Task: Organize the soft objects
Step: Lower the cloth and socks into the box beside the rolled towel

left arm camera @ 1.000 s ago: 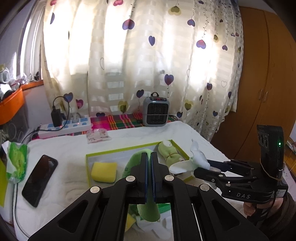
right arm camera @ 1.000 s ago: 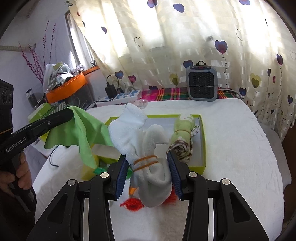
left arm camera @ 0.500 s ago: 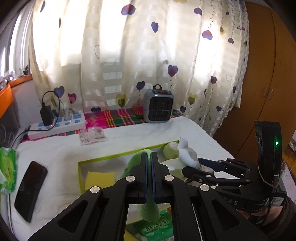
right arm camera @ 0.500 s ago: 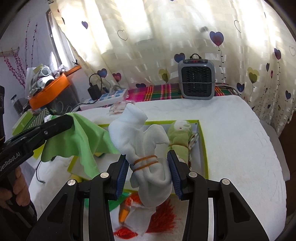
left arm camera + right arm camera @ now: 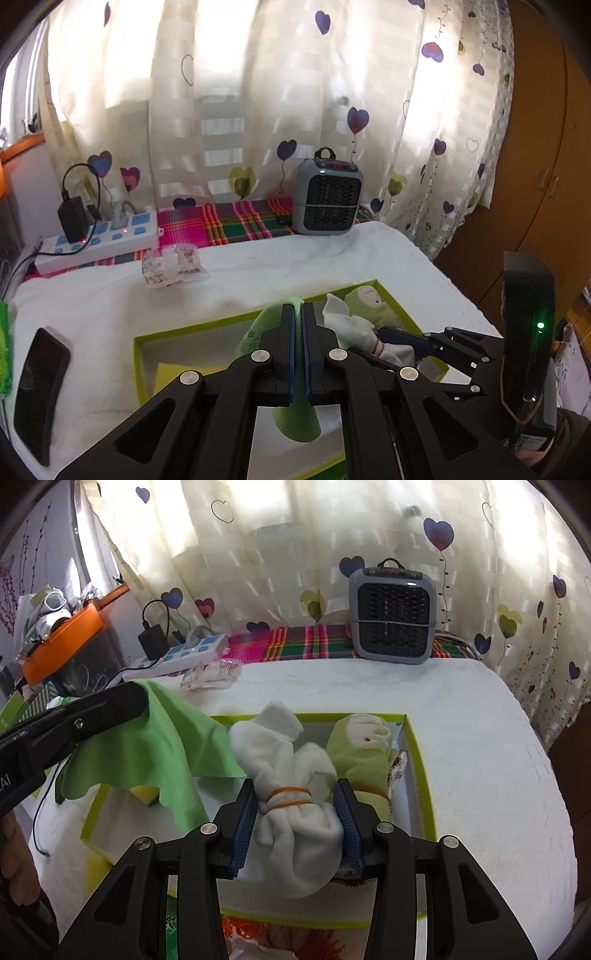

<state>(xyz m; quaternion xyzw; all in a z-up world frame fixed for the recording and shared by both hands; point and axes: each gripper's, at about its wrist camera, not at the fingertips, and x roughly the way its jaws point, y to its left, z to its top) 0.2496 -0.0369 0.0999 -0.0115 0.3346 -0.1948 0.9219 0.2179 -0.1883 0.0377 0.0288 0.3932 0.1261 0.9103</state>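
While the left gripper (image 5: 298, 354) was clamped on the green cloth (image 5: 295, 421), its view showed the green-rimmed box (image 5: 192, 331) just beyond, a yellow sponge (image 5: 173, 371) at its 9 o'clock end and a green rolled bundle (image 5: 364, 302) at 2 o'clock. We judged that the cloth should be lowered over bare floor beside the sponge before the grip was let go.

From the right wrist, the right gripper (image 5: 297, 827) squeezed the white banded bundle (image 5: 291, 805) above the box (image 5: 417, 760), the green bundle (image 5: 360, 753) just at 1 o'clock. We would set it parallel beside that one, low, then part the fingers slowly so the cloth (image 5: 147, 746) at 9 o'clock does not catch.
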